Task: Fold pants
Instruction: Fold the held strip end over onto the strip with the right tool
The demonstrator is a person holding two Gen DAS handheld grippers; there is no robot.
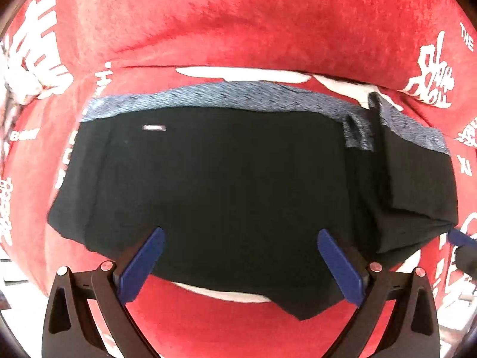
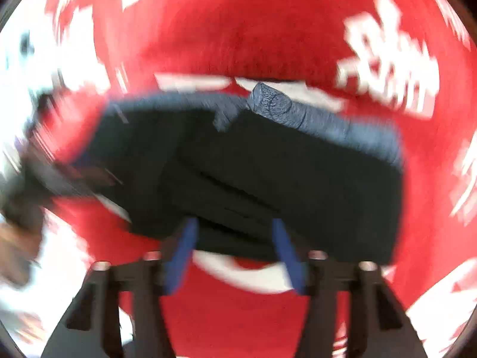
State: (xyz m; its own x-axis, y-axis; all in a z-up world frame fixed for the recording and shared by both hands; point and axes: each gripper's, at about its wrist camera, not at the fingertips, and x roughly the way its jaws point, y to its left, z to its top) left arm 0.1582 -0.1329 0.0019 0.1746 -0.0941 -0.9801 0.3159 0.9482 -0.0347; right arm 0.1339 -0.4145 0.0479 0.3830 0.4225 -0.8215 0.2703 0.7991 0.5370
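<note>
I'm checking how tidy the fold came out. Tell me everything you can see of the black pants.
The black pants lie folded into a compact, roughly rectangular bundle on the red cloth with white lettering. The fabric looks soft and matte, with a heathered blue-grey waistband along the far edge and a small white tag near one corner. On one side the layers are stacked unevenly, and a pointed corner sticks out at the near edge. Both grippers stand open above it, gripping nothing.

A red fleece blanket (image 1: 238, 24) printed with white characters covers the whole surface in both views. The folded black pants (image 1: 214, 179) lie flat on it at centre, their blue-grey waistband (image 1: 208, 97) along the 12 o'clock edge.
</note>
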